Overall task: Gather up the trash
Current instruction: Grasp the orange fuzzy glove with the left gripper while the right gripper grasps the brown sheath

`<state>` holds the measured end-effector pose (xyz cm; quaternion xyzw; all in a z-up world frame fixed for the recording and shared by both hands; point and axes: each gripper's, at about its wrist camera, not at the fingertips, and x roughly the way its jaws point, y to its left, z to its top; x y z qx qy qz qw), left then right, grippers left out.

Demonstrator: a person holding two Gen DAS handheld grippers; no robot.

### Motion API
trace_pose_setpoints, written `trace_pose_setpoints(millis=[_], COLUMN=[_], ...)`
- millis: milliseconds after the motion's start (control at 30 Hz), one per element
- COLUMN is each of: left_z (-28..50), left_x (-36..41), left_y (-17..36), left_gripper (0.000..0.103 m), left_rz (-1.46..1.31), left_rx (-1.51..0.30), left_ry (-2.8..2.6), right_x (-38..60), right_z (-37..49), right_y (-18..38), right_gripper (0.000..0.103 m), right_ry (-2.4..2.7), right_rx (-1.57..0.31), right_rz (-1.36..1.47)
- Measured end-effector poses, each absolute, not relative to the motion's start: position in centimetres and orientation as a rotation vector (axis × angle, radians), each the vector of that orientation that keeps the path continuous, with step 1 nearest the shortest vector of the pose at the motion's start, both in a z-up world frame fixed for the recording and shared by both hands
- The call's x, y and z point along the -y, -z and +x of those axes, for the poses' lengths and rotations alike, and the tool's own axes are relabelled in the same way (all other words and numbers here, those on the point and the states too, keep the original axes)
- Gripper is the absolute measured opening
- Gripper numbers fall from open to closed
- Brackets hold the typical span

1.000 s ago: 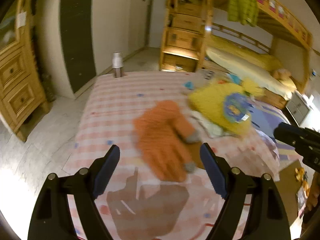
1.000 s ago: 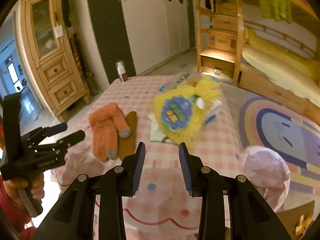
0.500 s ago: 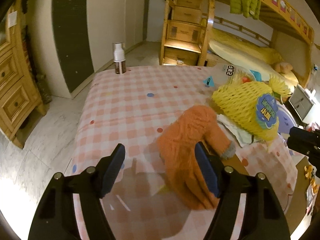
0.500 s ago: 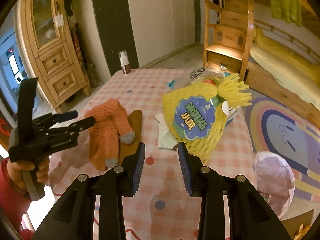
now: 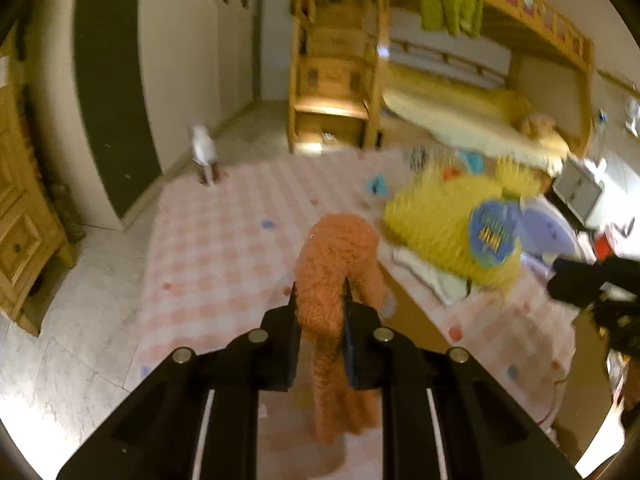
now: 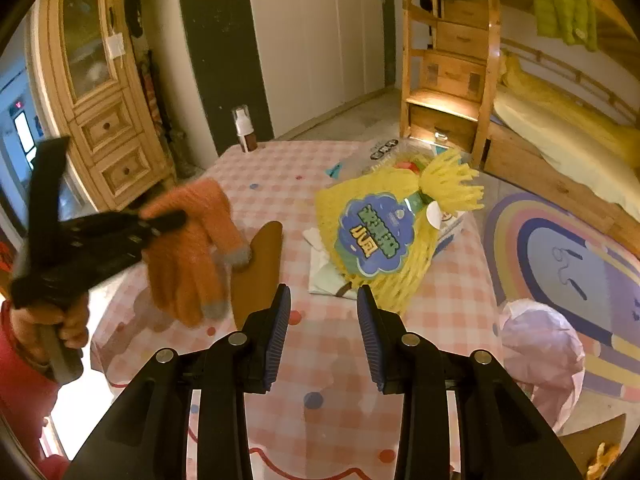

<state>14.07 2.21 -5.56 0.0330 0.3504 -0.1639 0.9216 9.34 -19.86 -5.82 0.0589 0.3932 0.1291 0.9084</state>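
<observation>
Warm dim light, left-wrist motion blur

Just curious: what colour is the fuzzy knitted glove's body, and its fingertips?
Orange fuzzy knitted glove, grey fingertips; clearest in the right wrist view.

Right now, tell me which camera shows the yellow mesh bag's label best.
The right wrist view: the yellow mesh bag lies centred and sharp, its blue label facing the camera. The left wrist view shows the bag motion-blurred off to the right, its label unreadable.
</observation>
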Motion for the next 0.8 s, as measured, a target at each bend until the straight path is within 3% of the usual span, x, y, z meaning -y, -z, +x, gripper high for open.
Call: trace_pose_setpoints(millis=[67,133,200,300,400,600,800], left_z=[13.1,12.0,11.4,10.5,10.2,10.0,9.8], left_x=[-3.1,-4.0,-4.6,-5.1,-5.7,-6.9,-7.4], left_y=[4.1,2.8,2.5,2.9,3.8,5.0,5.5], left_gripper=[0.015,0.015,0.015,0.015,0.015,0.015,0.015], left_rz=[0.037,0.012,-0.002,-0.026,-0.047,-0.085,-0.099], left_rx=[-0.687,-0.665,-0.663,-0.681,-0.709,-0.742,-0.749], left_ry=[0.308,0.277,0.255,0.228,0.208,0.195,0.188], right_x=[19.5,18.9,17.7,15.8,13.9,11.5,10.3], right_z=[9.3,9.4,9.8,10.8,11.8,13.5,14.5], right_y=[5.8,6.1,6.7,8.0,9.2,11.2,12.3], right_gripper=[0.037,0.054,0.060,0.063,0.073,0.073,0.059], right_ry=[-0.279,-0.302,-0.329,-0.361,-0.372,-0.374,-0.368], right_rx=[-0.811,-0.819,-0.833,-0.869,-0.895,-0.933,-0.959], right_rz=[0.115,0.112,0.101,0.075,0.032,-0.018,-0.051])
